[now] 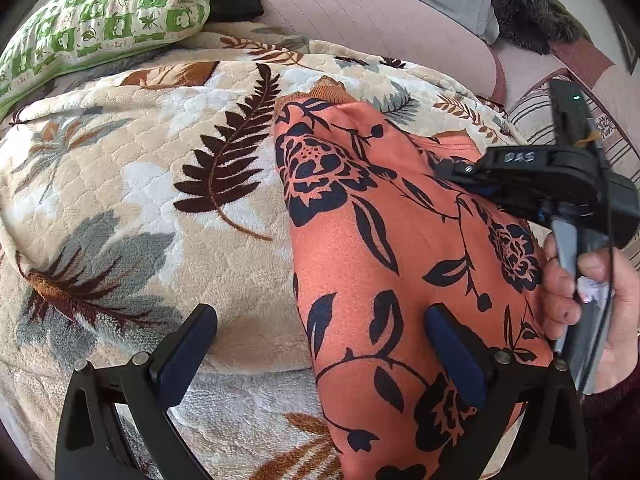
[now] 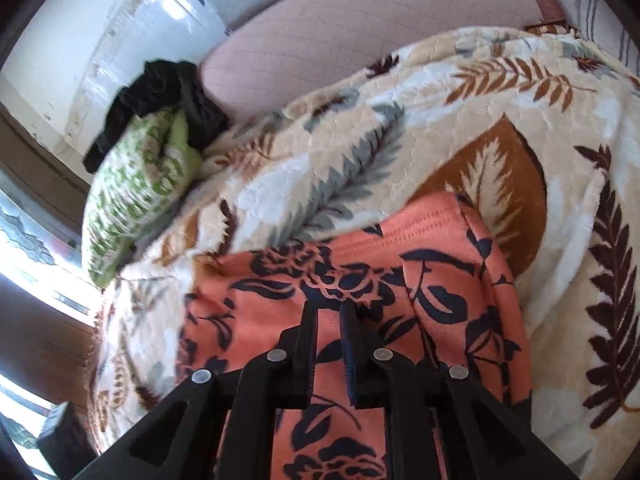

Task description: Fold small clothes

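Spread wide at the bottom of the left wrist view, the left gripper (image 1: 320, 344) hovers over the bedding, its right finger above an orange garment (image 1: 384, 264) and its left finger above bare blanket. That garment, salmon-orange knit printed with dark navy roses and leaves, runs as a long folded strip from the lower centre of the frame up to a ribbed hem near the middle. At the right edge, the right gripper (image 1: 460, 170) reaches onto the cloth, held by the person's hand (image 1: 576, 292). From the right wrist view, the right gripper (image 2: 329, 308) has its fingers nearly pressed together, pinching a fold of the orange garment (image 2: 360, 264). Beneath lies a cream plush blanket (image 1: 160, 152) patterned with brown ferns and grey leaves. A green-and-white patterned pillow (image 1: 100, 24) sits upper left, a pink quilted cushion (image 1: 360, 16) top centre, and dark clothing (image 2: 160, 96) rests on the pillow.
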`<state>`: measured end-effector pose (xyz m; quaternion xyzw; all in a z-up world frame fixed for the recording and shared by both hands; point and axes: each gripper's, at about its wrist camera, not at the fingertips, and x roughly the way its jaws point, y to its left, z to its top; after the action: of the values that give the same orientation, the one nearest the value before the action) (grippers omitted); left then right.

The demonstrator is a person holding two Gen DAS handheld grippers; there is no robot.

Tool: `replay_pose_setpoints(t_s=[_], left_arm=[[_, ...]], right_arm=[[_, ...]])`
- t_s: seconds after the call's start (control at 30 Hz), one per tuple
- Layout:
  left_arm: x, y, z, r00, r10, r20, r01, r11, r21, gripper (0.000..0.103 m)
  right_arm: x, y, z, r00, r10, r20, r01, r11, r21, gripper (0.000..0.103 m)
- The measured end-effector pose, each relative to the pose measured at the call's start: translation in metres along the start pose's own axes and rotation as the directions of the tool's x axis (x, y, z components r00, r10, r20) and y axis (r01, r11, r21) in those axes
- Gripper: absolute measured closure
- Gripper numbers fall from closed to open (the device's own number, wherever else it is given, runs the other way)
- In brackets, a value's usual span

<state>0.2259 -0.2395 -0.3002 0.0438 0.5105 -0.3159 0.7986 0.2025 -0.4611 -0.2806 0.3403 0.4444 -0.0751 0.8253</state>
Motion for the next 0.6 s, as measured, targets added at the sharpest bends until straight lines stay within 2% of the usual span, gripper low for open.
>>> replay_pose_setpoints(t_s=[0.03,0.13,0.23,0.3,0.43,0.5,0.53,0.6], left_arm=[[0.0,-0.001,0.0,1.0,0.002,-0.004,-0.002,1.0,0.001,0.0],[0.0,-0.003,-0.001,1.0,0.006,-0.005,-0.006,1.0,0.002,0.0],[0.0,-0.003,-0.001,1.0,0.006,-0.008,-0.006,1.0,0.001,0.0],[0.0,-0.003,-0.002,1.0,0.005,-0.009,-0.005,1.0,0.002,0.0],[-0.001,-0.003,-0.004,1.0,0.005,-0.008,-0.005,1.0,0.004,0.0],[-0.001,-0.004,-0.005,1.0,0.007,-0.009,-0.007,1.0,0.009,0.0],[-0.001,-0.004,-0.005,1.0,0.006,-0.01,-0.006,1.0,0.009,0.0],[-0.001,-0.004,-0.005,1.0,0.001,-0.015,-0.001,1.0,0.007,0.0]], right_arm=[[0.011,-0.002,-0.003,0.999,-0.026,-0.032,0.026,1.0,0.002,0.089],[-0.001,0.012,-0.004,1.0,-0.024,0.007,0.025,0.999,-0.028,0.088],[-0.016,0.039,-0.007,0.994,0.104,0.033,-0.101,0.99,-0.094,0.087],[-0.015,0.06,-0.007,0.986,0.165,0.008,-0.162,0.977,-0.137,0.088],[0.01,0.089,0.002,0.98,0.196,-0.02,-0.197,0.967,-0.161,0.088],[0.032,0.094,0.012,0.971,0.228,-0.068,-0.235,0.961,-0.144,0.088],[0.047,0.095,0.016,0.967,0.228,-0.117,-0.243,0.961,-0.13,0.087],[0.073,0.094,0.024,0.972,0.157,-0.176,-0.179,0.976,-0.12,0.09]])
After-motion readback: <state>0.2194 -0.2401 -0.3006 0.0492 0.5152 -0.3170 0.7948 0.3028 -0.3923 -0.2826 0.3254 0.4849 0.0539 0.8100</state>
